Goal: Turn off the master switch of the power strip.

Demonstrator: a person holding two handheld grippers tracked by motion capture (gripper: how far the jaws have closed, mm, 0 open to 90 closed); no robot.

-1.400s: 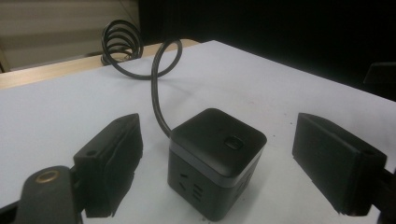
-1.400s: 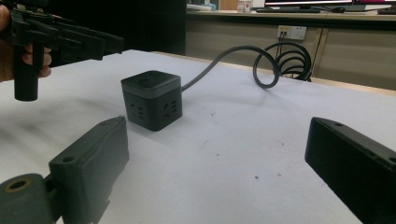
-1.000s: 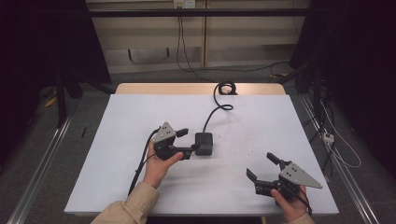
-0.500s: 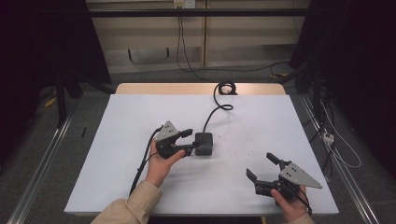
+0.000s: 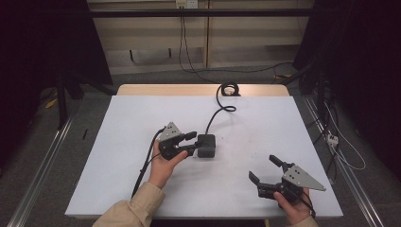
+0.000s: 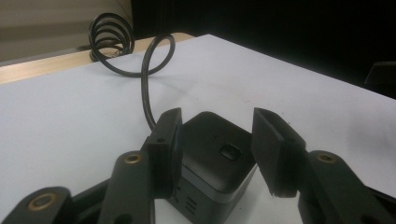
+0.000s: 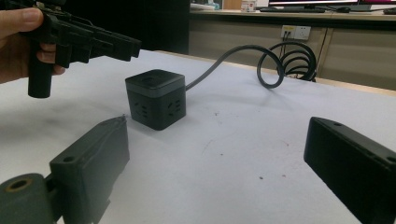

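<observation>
A black cube power socket (image 5: 206,145) sits near the middle of the white table (image 5: 118,142). Its black cable (image 5: 215,116) runs back to a coil (image 5: 229,89) at the far edge. My left gripper (image 5: 192,143) is open at the cube's left side. In the left gripper view the jaws straddle a corner of the cube (image 6: 219,154); the left pad is against it and the right pad stands off a little. My right gripper (image 5: 263,167) is wide open near the front right, holding nothing. In the right gripper view the cube (image 7: 156,98) stands ahead, apart from the jaws.
The table's wooden back edge (image 5: 189,89) carries the cable coil (image 7: 287,63). In the right gripper view the other hand and its gripper (image 7: 88,42) hover at the upper left. Metal rails and loose cables lie on the floor (image 5: 331,137) beside the table.
My left gripper has edged slightly right, closer around the cube. The right gripper and the cube have not moved.
</observation>
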